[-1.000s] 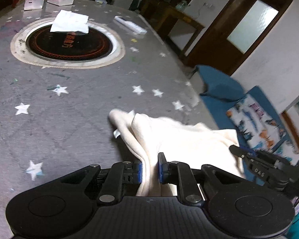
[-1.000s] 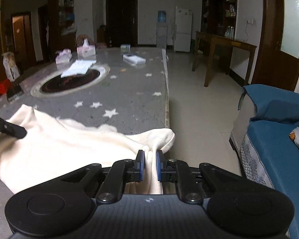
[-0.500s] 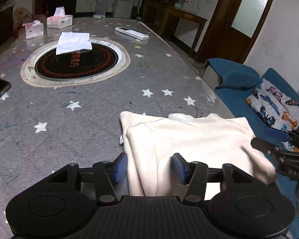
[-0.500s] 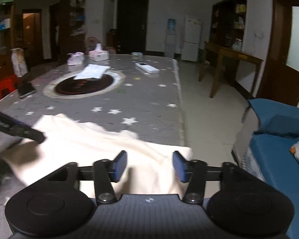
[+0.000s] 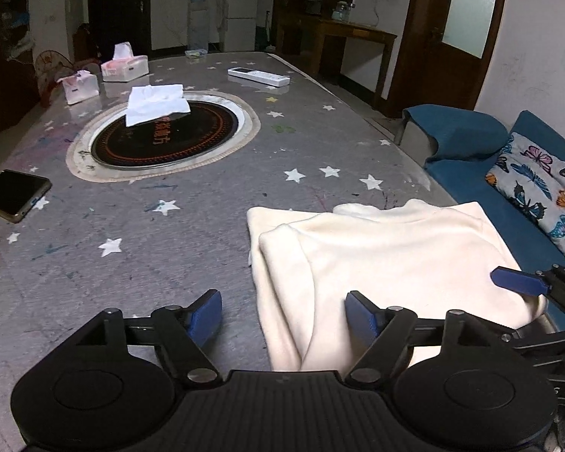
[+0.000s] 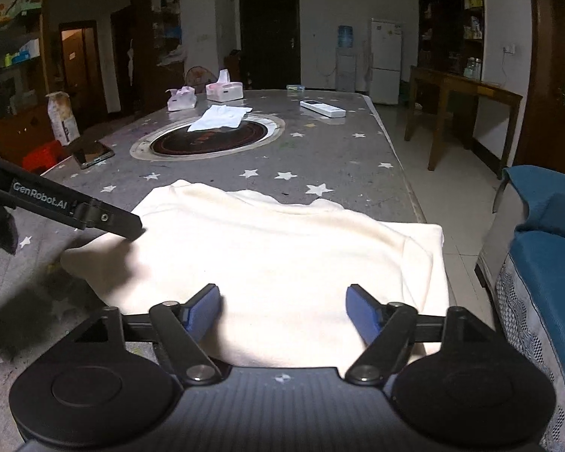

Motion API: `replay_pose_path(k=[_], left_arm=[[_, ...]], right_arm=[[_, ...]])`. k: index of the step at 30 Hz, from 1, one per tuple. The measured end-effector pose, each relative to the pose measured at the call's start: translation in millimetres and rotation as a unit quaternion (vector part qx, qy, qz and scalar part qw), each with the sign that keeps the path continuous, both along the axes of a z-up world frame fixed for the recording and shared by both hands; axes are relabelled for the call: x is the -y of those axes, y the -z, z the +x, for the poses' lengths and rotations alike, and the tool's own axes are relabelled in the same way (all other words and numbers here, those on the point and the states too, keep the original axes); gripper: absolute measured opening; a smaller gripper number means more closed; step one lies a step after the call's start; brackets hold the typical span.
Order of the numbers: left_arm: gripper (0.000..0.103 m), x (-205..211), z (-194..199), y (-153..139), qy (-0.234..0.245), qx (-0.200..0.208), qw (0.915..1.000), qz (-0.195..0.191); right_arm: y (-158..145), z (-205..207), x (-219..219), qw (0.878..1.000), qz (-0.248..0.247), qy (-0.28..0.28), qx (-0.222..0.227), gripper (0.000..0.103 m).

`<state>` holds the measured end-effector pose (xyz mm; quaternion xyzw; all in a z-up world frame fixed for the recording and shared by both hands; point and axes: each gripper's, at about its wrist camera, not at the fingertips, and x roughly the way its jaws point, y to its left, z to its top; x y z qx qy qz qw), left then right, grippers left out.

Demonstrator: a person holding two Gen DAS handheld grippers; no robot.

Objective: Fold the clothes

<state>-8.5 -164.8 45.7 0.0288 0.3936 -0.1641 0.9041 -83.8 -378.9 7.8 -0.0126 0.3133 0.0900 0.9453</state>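
Your left gripper (image 5: 282,314) is spread wide and holds nothing; its left finger hangs over bare counter (image 5: 169,248) while its right finger sits over the near left part of the cream garment (image 5: 388,256). Your right gripper (image 6: 282,310) is just as wide, also empty, with both blue pads above the near edge of the same cream garment (image 6: 282,248). The garment lies folded flat at the near right corner of the grey, star-printed counter (image 6: 339,158), its right edge running along the counter's edge beside the blue sofa (image 5: 467,139). In the left wrist view you can see a folded layer with a rounded edge lying on top of a wider layer beneath. In the right wrist view one finger of your left gripper reaches in from the left, its tip at the garment's left edge. Farther back on the counter lie a white cloth (image 5: 156,103) across a dark round inset (image 5: 162,137), two tissue boxes (image 5: 124,67), a white remote (image 5: 258,76) and a dark phone (image 5: 13,194) near the left edge.
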Motion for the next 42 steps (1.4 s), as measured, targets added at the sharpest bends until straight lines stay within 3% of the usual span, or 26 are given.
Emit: replay_pose_path(k=[11,26,42], left_arm=[[0.088,-2,-16,-9,-0.012,0.03,0.9993,0.018],[0.103,-4,-27,-15,-0.012,0.053,0.9985,0.01],[0.103,-14,-40,-25,-0.028,0.082,0.9962,-0.004]], right_arm=[[6,-2,-1,1.0,-0.005,0.012,0.011,0.103],[8,0,3,1.0,0.003,0.014,-0.001,0.103],[8,-1,0,1.0,-0.004,0.017,-0.003,0.103]])
